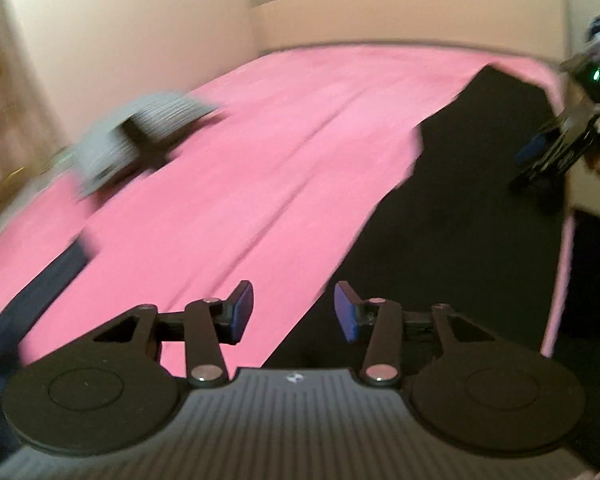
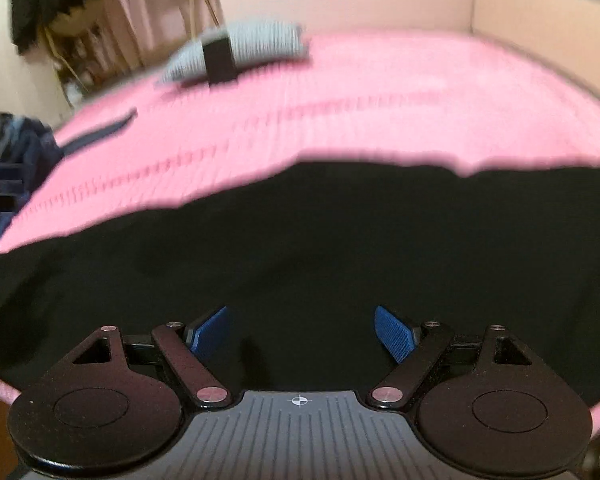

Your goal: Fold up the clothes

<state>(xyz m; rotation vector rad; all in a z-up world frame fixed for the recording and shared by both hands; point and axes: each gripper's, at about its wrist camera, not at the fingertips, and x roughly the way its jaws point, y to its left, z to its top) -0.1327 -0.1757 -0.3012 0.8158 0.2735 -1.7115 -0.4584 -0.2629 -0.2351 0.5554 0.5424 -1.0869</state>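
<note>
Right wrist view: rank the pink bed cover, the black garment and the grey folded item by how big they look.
1. pink bed cover and black garment: look alike; garment is nearer, so unsure.
2. grey folded item: smallest, but farthest away.

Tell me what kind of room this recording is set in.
Probably a bedroom. A bed with a pink sheet fills both views, a black garment lies spread on it, and a folded grey item sits near the far edge beside plain walls.
</note>
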